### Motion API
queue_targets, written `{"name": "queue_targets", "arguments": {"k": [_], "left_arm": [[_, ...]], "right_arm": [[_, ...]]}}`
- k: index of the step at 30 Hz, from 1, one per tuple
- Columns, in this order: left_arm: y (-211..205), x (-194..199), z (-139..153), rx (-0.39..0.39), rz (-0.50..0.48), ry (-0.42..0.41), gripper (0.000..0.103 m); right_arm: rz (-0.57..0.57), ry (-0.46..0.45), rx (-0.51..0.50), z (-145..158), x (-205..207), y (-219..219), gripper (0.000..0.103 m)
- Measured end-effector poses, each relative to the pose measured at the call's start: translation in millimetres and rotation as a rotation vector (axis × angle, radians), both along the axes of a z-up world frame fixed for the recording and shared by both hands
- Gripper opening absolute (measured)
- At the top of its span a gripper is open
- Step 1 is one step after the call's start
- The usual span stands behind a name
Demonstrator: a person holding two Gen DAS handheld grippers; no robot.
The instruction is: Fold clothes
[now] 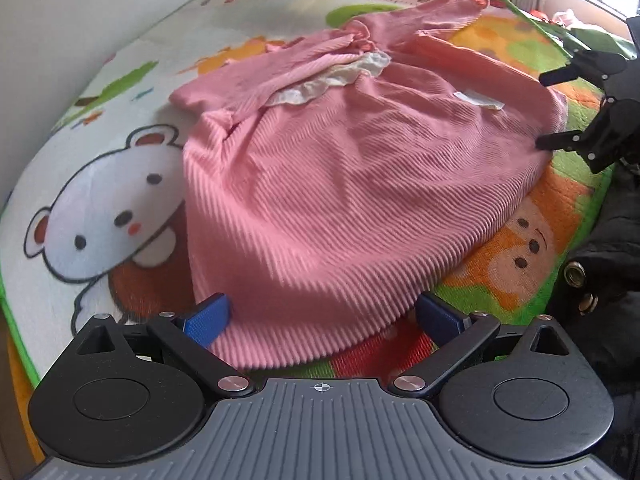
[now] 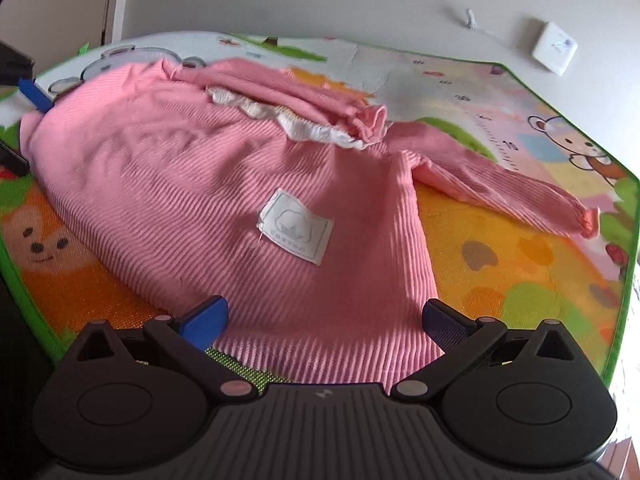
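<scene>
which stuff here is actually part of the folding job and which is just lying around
Part of the job:
- pink ribbed garment, one sleeve stretched out
- left gripper, open at the hem
- right gripper, open at the hem

Just there:
- cartoon play mat underneath
- white wall boxes
- dark jacket at the mat's edge

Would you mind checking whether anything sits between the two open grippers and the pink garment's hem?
Nothing visible does. The left gripper and right gripper each straddle the pink garment at its hem, jaws open, with only the play mat beneath.
</scene>
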State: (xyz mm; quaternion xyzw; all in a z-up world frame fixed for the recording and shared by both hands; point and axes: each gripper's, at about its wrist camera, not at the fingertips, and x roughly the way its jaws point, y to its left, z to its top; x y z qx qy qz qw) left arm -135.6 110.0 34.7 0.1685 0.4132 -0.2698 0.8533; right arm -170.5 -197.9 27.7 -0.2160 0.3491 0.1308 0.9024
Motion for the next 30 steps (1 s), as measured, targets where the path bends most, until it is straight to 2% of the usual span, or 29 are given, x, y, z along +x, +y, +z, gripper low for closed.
{"name": "queue_targets", "arguments": {"k": [3,8,13,20,22,24,27,30], "left_arm": [[1.5,-5.1,7.5,-0.033,-0.020,-0.006,0.101],[-28.5,4.9,17.4,-0.057,-0.031,-0.106,0.101],[-58.4,14.4,-0.6,0.038,-0.082,-0.089,0.102],[-45.8,13.0,-3.5,0.026,-0.070,-0.032,0.101],[-41.8,10.3,-1.9,0.034,-0.069,-0.030,0.101],[-38.1,8.1,-0.6,0.040,-0.068,-0.026,0.101],[-32.5,4.9,1.3,0.049,-0.067,-0.021,0.101],[-27.5,5.2,2.8,0.052,-0.045,-0.028,0.101]], "right_arm": [[0.026,0.003,0.006,7.1,-7.0,-1.5,0.103],[0.075,-0.059,0.054,18.8,-7.4,16.8,0.103],[0.181,-0.035,-0.001,4.0,-5.2,48.3,0.103],[0.186,0.003,0.034,2.5,-7.1,39.1,0.103],[0.165,-0.028,0.033,10.7,-10.1,28.5,0.103],[0.092,-0.053,0.016,16.1,-9.0,15.0,0.103],[-0.014,-0.044,-0.073,7.1,-0.9,-0.6,0.103],[-0.044,-0.028,-0.093,2.4,-1.5,-11.0,0.103]]}}
